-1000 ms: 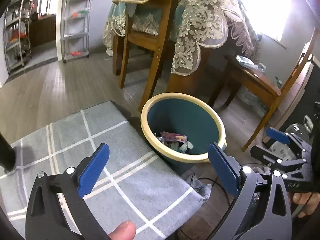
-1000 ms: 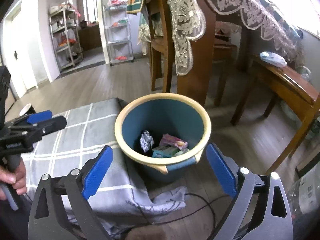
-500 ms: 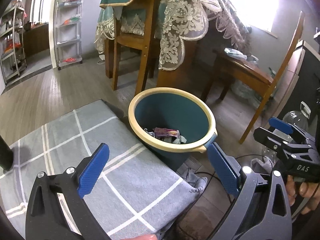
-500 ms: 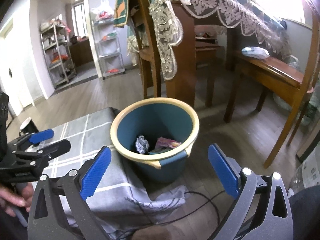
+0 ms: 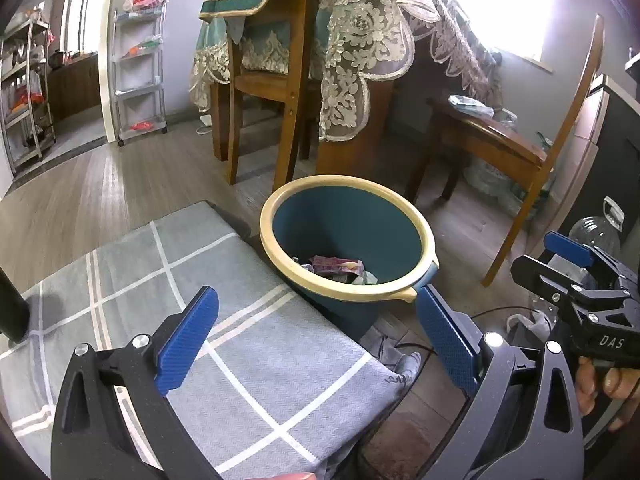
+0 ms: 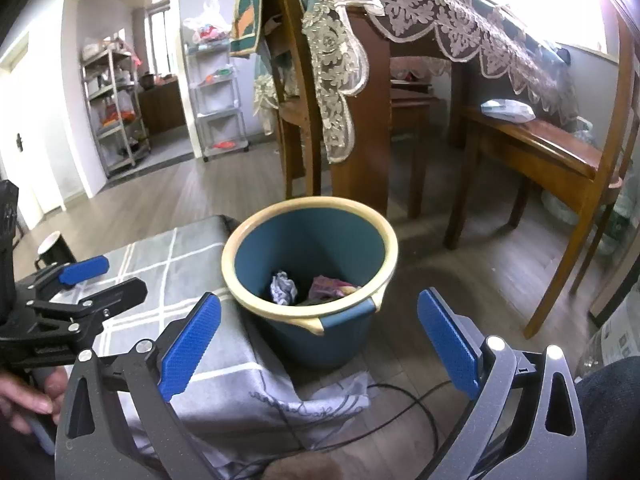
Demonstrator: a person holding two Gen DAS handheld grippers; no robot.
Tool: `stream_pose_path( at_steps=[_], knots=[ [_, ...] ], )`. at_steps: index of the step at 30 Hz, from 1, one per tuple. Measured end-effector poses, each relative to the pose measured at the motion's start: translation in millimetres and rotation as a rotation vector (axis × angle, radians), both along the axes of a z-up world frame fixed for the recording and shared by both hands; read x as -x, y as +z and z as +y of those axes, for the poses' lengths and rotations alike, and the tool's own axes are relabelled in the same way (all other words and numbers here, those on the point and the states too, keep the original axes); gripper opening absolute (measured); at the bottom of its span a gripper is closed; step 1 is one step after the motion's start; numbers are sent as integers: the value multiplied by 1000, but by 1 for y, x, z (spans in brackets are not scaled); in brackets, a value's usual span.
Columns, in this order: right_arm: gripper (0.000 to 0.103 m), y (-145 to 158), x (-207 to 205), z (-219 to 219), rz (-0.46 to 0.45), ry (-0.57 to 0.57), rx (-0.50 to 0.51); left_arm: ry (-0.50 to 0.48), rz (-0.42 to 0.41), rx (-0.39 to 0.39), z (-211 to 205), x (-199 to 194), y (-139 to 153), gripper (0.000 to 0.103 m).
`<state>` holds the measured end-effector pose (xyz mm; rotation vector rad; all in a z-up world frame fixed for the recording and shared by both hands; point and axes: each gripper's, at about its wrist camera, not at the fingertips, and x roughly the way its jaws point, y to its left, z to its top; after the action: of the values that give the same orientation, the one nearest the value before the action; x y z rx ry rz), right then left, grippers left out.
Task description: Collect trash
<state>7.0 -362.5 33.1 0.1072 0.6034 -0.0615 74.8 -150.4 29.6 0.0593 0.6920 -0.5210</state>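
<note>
Teal bin held wrappers; both grippers, jaws spread and empty, had drawn back (collection apparently finished).

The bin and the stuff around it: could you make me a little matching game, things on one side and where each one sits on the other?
Things
1. crumpled paper
2. bin
3. grey checked cloth
4. white packet

Places
A. on the wooden bench
B. inside the bin
C. on the floor beside the cloth-covered surface
D. spread over the low surface

Pairs: 1-B, 2-C, 3-D, 4-A
</note>
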Motion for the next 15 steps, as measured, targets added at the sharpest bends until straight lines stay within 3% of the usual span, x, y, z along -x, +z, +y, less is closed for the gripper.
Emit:
stream_pose_path(
  at_steps=[15],
  knots=[
    [98,-1,0,1,7,3,-9,-3,-8,-5,1,2,0,97]
  ],
)
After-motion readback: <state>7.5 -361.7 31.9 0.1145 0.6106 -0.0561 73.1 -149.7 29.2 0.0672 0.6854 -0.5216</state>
